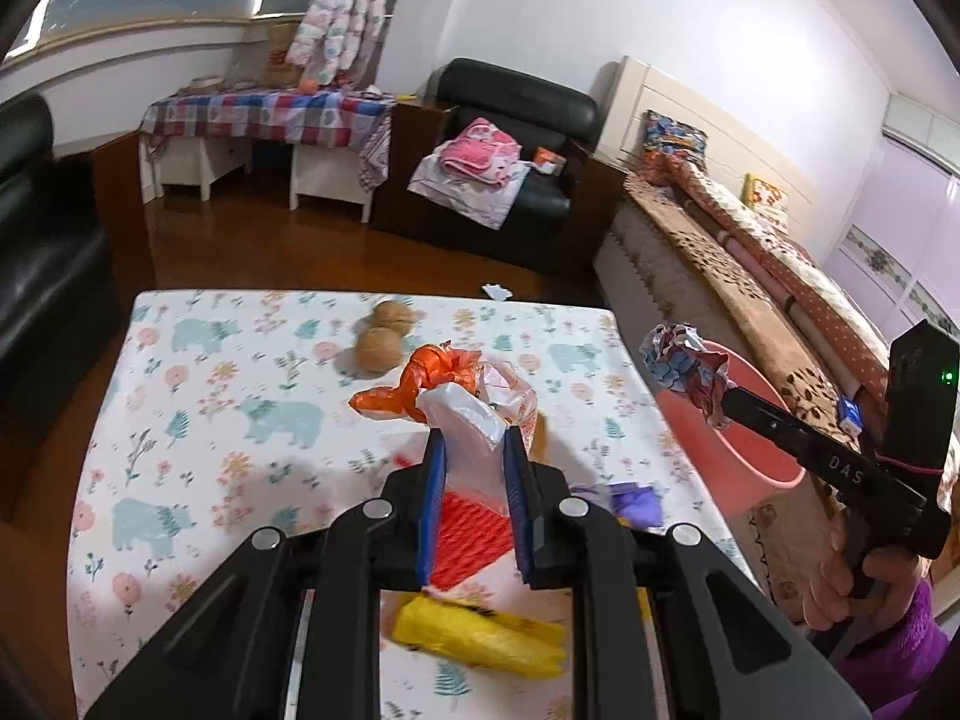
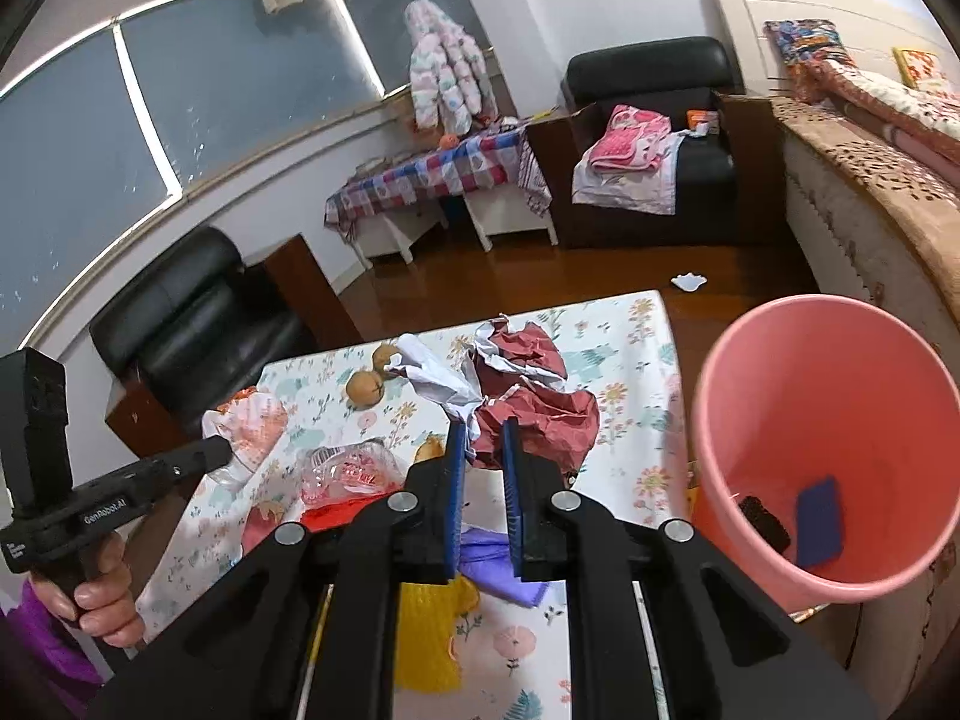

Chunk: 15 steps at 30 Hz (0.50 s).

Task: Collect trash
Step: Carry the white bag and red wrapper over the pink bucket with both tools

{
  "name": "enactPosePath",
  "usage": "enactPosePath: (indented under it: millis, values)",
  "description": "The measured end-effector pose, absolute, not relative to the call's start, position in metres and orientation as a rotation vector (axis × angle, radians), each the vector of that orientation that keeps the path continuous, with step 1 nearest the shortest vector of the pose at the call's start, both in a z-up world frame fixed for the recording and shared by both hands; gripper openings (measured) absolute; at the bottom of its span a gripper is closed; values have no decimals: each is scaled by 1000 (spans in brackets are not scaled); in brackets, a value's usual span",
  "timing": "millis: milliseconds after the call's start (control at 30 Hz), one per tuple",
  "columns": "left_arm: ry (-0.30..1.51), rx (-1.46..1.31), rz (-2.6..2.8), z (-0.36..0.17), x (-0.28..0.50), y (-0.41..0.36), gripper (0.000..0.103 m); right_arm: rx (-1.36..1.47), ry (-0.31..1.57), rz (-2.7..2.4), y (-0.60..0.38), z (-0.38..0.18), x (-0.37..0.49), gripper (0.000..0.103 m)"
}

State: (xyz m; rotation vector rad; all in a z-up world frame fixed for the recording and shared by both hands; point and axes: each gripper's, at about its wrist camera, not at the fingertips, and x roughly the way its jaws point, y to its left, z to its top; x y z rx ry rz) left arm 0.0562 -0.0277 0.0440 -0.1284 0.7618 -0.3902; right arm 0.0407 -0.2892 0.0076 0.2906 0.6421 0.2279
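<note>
Crumpled paper wrapper (image 2: 528,396), dark red and white, clamped between the blue pads of the right hand-held gripper (image 2: 483,429) and lifted clear of the table (image 2: 606,360); seen from the left wrist, the same wad (image 1: 687,369) hangs at the gripper's tip over the near rim of the pink bin (image 1: 738,450). No earlier picture to show the jaws in motion. Clear plastic bag (image 1: 465,426) with an orange bag (image 1: 420,384) knotted into it, gripped between the pads of the left hand-held gripper (image 1: 474,450) and held above the tabletop. Still lying on the floral tablecloth: a yellow bag (image 1: 480,636) near the front edge, a red mesh piece (image 1: 468,540) behind it, a purple scrap (image 1: 636,501) toward the bin side, two brown round fruits (image 1: 384,336) touching each other farther back. Inside the bin (image 2: 840,360), at the bottom, a blue piece (image 2: 819,519) and a dark lump (image 2: 765,522) side by side. Bin standing just beside the table's right edge, between table and bed (image 1: 750,252). A hand (image 1: 834,576) with a purple sleeve wrapped around the right gripper's handle. Beyond the table, wooden floor with a white scrap (image 1: 495,291), a black armchair (image 1: 516,138) piled with pink cloth.
</note>
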Motion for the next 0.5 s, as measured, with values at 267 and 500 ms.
enactPosePath:
  millis: [267,500]
  values:
    - [749,-108,-487,57,58,-71,18,318,592,148,-321,17,19,12]
    - [744,-81,-604,64,59,-125,18,361,567,52,-361,15,5,12]
